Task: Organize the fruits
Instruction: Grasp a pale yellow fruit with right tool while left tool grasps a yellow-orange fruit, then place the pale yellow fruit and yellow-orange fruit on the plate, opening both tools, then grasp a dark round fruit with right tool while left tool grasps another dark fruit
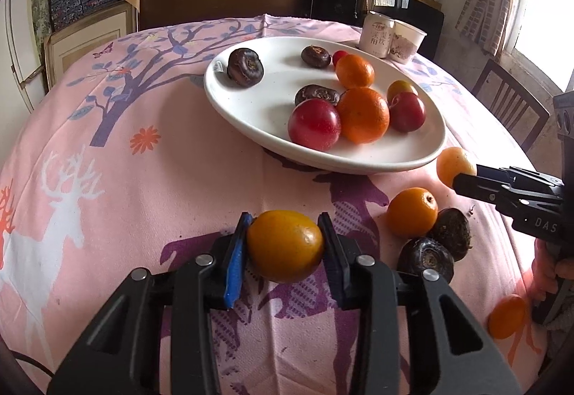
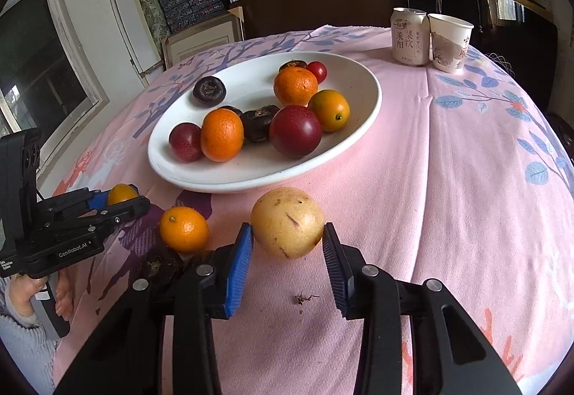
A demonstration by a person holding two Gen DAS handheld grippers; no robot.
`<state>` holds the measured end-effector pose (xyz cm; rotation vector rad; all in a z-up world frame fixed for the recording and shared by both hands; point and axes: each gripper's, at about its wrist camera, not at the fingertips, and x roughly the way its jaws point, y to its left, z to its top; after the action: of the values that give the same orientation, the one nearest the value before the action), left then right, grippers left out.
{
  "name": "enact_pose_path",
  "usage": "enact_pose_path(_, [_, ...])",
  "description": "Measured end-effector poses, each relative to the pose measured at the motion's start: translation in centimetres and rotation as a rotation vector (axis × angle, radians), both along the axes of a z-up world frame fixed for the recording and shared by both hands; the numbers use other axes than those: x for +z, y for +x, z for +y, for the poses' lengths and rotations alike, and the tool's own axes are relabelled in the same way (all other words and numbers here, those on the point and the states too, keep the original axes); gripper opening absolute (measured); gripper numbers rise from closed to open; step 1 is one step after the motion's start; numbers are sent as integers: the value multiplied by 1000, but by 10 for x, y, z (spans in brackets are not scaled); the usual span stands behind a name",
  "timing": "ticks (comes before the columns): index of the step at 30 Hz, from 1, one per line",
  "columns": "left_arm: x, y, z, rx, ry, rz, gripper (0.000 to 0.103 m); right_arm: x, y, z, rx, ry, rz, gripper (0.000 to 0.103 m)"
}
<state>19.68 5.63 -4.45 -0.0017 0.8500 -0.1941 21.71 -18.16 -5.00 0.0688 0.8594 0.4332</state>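
Observation:
My left gripper (image 1: 285,244) is shut on a yellow-orange kumquat (image 1: 285,246), held just above the pink tablecloth; it shows from the side in the right wrist view (image 2: 122,196). My right gripper (image 2: 287,240) is shut on a pale yellow round fruit (image 2: 287,222) near the plate's front rim; in the left wrist view that fruit (image 1: 455,166) shows at the fingertips. The white oval plate (image 1: 258,108) (image 2: 344,144) holds oranges, red plums and dark water chestnuts.
On the cloth lie an orange (image 1: 412,212) (image 2: 183,229), two dark water chestnuts (image 1: 427,258) and another orange (image 1: 506,316) at the right edge. A drink can (image 2: 409,36) and paper cup (image 2: 450,41) stand behind the plate. A wooden chair (image 1: 509,108) stands to the right.

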Motion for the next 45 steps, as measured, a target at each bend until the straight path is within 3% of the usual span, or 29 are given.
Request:
enact_pose_path(9, [38, -13, -7, -38, -53, -112, 37, 23, -13, -19, -11, 122, -62, 40])
enact_pose_path(16, [58, 60, -19, -1, -54, -106, 37, 42, 32, 8, -7, 127, -69, 40])
enact_pose_path(17, [55, 68, -19, 12, -54, -107, 46, 40, 40, 14, 4, 132, -62, 42])
enact_pose_path(18, [52, 75, -18, 29, -47, -110, 73, 37, 45, 18, 12, 149, -64, 42])
enact_pose_path(20, [47, 74, -14, 86, -14, -146, 97, 34, 45, 18, -6, 148, -87, 63])
enact_pose_path(25, [41, 63, 6, 136, 21, -157, 98, 38, 33, -3, -15, 214, -103, 69])
enact_pose_path(29, [27, 57, 17, 181, 5, -83, 98, 31, 24, -4, -14, 185, -67, 70])
enact_pose_path(31, [19, 49, 17, 192, 34, -46, 98, 30, 15, -7, -12, 186, -66, 70])
enact_pose_path(35, [19, 20, 26, 190, -15, -88, 98, 23, -8, -16, -1, 182, -49, 73])
enact_pose_path(41, [23, -7, 55, 256, -188, -87, 98, 6, -32, -2, 66, 92, -9, 73])
enact_pose_path(45, [20, -20, 60, 284, -190, -76, 98, 2, -38, 15, 123, 29, -7, 73])
